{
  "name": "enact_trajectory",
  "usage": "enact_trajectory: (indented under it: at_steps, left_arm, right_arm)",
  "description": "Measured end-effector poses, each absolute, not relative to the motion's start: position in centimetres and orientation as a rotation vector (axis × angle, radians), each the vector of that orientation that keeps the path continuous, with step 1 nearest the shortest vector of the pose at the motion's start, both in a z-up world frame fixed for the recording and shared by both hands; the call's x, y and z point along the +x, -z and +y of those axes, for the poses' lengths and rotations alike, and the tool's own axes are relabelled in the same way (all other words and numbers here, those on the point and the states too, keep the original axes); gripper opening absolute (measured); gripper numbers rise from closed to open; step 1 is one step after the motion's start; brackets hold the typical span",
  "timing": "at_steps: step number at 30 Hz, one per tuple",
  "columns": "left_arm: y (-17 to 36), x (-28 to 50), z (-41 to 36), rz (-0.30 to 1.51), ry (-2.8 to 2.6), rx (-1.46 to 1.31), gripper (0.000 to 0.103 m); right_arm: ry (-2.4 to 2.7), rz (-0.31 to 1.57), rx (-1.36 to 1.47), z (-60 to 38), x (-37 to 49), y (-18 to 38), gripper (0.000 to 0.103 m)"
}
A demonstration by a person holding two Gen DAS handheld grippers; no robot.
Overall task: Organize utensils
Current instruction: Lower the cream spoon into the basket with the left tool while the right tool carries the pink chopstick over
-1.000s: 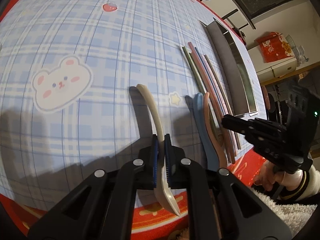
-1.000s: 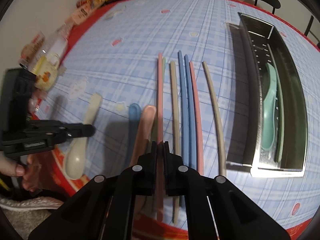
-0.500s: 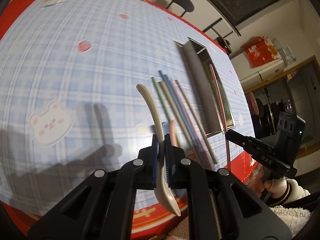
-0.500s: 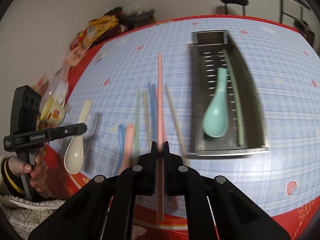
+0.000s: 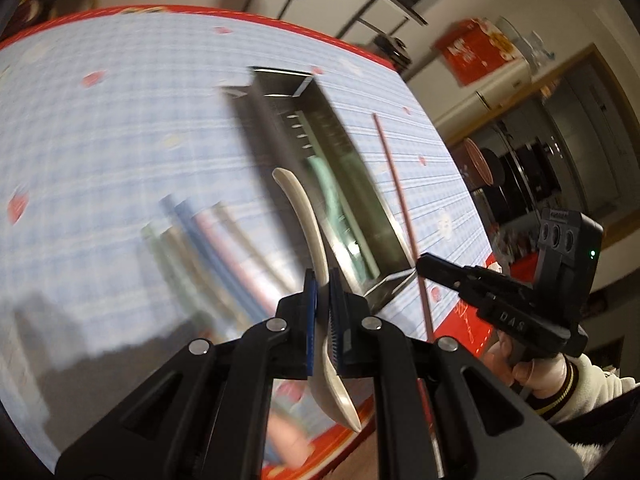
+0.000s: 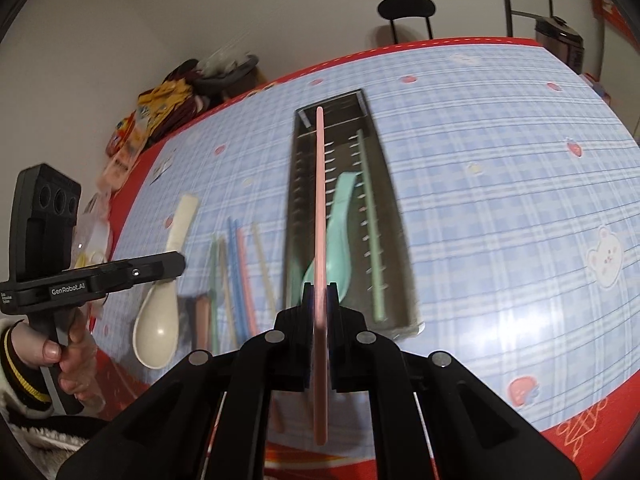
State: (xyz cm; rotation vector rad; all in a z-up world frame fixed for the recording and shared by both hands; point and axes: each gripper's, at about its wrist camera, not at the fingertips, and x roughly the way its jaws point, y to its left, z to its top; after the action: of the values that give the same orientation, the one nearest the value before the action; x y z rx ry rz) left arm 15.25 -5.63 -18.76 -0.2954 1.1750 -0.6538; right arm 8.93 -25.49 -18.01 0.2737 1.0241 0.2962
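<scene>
My left gripper (image 5: pixel 324 280) is shut on a cream spoon (image 5: pixel 308 216), held in the air with its handle pointing toward the long metal tray (image 5: pixel 360 184). My right gripper (image 6: pixel 319 292) is shut on a pink chopstick (image 6: pixel 320 184) that hangs lengthwise over the metal tray (image 6: pixel 296 216). A mint spoon (image 6: pixel 338 236) and a green chopstick (image 6: pixel 370 216) lie inside the tray. The left gripper (image 6: pixel 176 266) with the cream spoon (image 6: pixel 160 320) shows at the left of the right wrist view. The right gripper (image 5: pixel 424 266) with the pink chopstick (image 5: pixel 400 208) appears beyond the tray in the left wrist view.
Several coloured chopsticks (image 6: pixel 240 276) and two spoons lie on the blue checked tablecloth (image 6: pixel 500 200) left of the tray. Snack packets (image 6: pixel 160 112) pile at the table's far left corner. A black chair (image 6: pixel 406 12) stands behind the table. A person's hand (image 6: pixel 72 352) holds the left gripper.
Both grippers rose and swung right toward the tray. The cream spoon left the cloth. The pink chopstick was lifted from the row and now hangs over the tray.
</scene>
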Motion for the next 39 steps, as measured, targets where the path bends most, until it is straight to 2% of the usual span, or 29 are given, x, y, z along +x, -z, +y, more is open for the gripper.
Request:
enact_trajectory:
  at_steps: [13,29,32,36,39]
  left_arm:
    - [21.2,22.1,-13.6,1.177,0.706,-0.308,0.011]
    - [24.5,23.7,-16.3,1.219,0.707,-0.3,0.01]
    - [24.3,24.0,-16.1,1.217,0.7,-0.303,0.016]
    - [22.9,23.9,-15.4,1.179,0.688,-0.301,0.018]
    - [21.8,23.4,-13.9,1.145,0.664,-0.313,0.026]
  right_arm:
    - [-0.262,1.023,0.286,-28.3,13.5,18.8,0.006]
    - [-0.294,1.057,0.275,-28.1,16.0,20.0,0.007]
    - [-0.297,1.064,0.274,-28.0,16.2,20.1,0.006]
    - [-0.299,1.076,0.268,-27.5,16.5,20.6,0.006]
    - [-0.296,1.082,0.264,-27.2,16.9,20.8,0.006]
